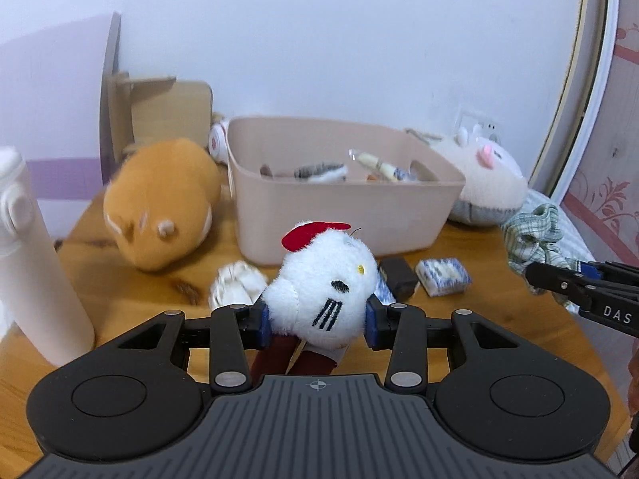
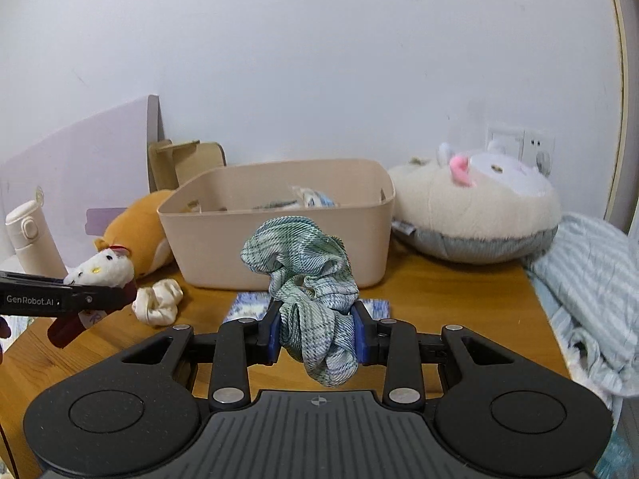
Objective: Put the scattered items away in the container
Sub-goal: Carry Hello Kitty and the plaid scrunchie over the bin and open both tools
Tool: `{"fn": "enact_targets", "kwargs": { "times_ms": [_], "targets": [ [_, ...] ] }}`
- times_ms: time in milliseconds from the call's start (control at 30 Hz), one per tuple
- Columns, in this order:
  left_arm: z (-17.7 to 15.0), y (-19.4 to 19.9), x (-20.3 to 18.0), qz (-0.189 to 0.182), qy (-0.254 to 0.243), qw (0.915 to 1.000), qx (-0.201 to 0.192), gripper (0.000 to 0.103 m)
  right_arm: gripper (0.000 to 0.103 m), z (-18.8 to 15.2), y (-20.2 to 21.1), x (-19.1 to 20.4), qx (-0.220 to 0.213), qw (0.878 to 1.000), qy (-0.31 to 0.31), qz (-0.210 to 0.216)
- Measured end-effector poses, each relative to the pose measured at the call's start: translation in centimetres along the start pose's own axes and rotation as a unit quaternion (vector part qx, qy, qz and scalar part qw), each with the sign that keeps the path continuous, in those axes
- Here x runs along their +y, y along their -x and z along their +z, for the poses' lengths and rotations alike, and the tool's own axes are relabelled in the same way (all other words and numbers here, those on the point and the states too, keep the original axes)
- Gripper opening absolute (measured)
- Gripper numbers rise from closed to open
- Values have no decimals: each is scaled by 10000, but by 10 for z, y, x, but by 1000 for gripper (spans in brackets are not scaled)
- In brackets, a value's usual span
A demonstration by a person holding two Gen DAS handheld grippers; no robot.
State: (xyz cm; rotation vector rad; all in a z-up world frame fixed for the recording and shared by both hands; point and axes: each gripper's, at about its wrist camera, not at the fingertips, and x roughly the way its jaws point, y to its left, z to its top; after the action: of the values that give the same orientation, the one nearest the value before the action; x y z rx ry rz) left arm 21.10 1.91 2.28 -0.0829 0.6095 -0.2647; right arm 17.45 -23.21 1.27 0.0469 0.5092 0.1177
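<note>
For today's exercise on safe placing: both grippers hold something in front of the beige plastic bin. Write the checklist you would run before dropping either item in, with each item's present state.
1. Left gripper clamps the white plush cat toy with red bow: ok.
2. Right gripper clamps the green plaid fabric scrunchie: ok.
3. Both items lifted off the wooden table: ok.
4. Beige plastic bin open, with room inside: ok.
5. Items above the bin opening: not ok, both are short of the near wall.
6. Cream scrunchie cleared: not ok, it lies on the table.
</note>
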Motion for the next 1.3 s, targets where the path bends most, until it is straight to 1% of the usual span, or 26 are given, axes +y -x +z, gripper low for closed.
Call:
{"fn": "enact_targets", "kwargs": {
  "times_ms": [300,467,633,733,833,1167,1300],
  "targets": [
    [30,10,2,82,-49,9993,-351,43,32,30,12,-3,-383,9992,114,-66],
    [49,5,5,146,-13,9989,-449,43,32,48,8,1,-508,9982,295,-69],
    [69,-1,4,223,-42,9981,-577,43,32,69,-1,0,-620,9976,310,-17],
    [81,-8,2,228,-98,9978,-615,43,32,80,-10,0,-637,9973,352,-61],
    [93,-21,-1,272,-170,9976,-621,43,32,91,-20,1,-628,9972,403,-73],
    [119,-67,-6,438,-263,9977,-447,43,32,115,-64,13,-452,9965,694,-129],
    [126,-85,2,427,-147,9984,-348,43,32,120,-84,15,-347,9969,698,-129]
  ]
}}
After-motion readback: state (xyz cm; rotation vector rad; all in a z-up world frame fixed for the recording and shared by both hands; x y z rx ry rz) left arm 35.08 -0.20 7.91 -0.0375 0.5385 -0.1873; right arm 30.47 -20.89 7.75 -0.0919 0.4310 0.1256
